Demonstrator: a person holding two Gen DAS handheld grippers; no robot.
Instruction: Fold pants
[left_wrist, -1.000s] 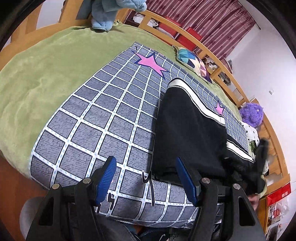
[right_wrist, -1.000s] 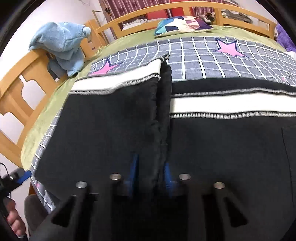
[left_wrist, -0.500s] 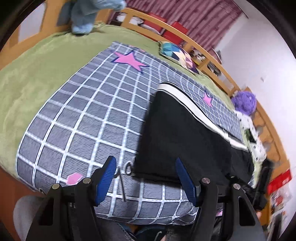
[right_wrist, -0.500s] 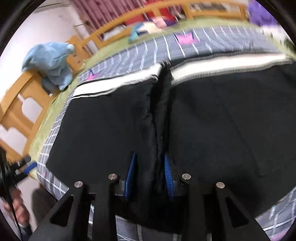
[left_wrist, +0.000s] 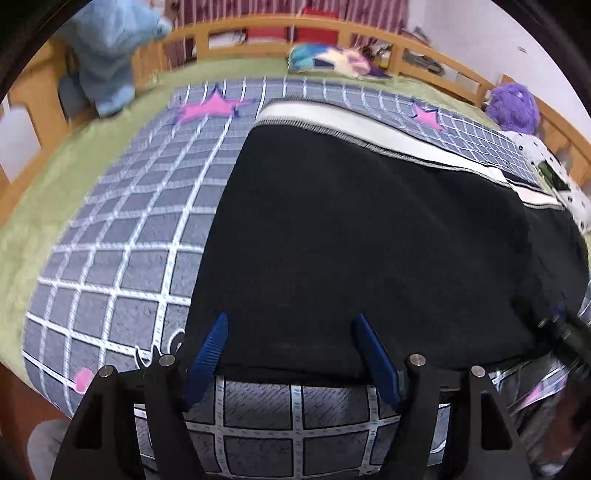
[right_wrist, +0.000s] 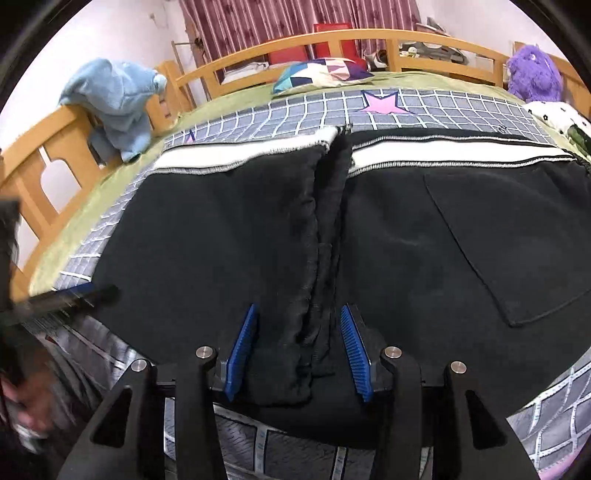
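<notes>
Right wrist view: the right claw (right_wrist: 297, 349) is seen pitched steeply down over the near edge of the pants (right_wrist: 424, 236).
Right claw state: the jaws have just been opening and stand partly apart; a bunched ridge of black cloth lies between the blue pads (right_wrist: 242, 349), and no pad is seen pressing on it.
Right claw surroundings: the ridge runs away from the claw to the white waistband (right_wrist: 443, 157); a patch pocket (right_wrist: 491, 240) is seen to the right of it.
Left wrist view: the left claw (left_wrist: 291, 356) is tilted down over the near hem of the pants (left_wrist: 369, 236), close to their left edge.
Left claw state: the jaws have just been opening and are held wide; nothing is gripped, and the cloth lies below the pads (left_wrist: 207, 354).
Pants location: spread flat on the checked blanket (left_wrist: 122, 236), which covers a green sheet (left_wrist: 44, 177) on the bed.
Farther out: a wooden bed rail (right_wrist: 369, 38), a patterned cushion (right_wrist: 321, 75), a blue garment (right_wrist: 118, 103) and a purple plush toy (right_wrist: 533, 74) are seen.
</notes>
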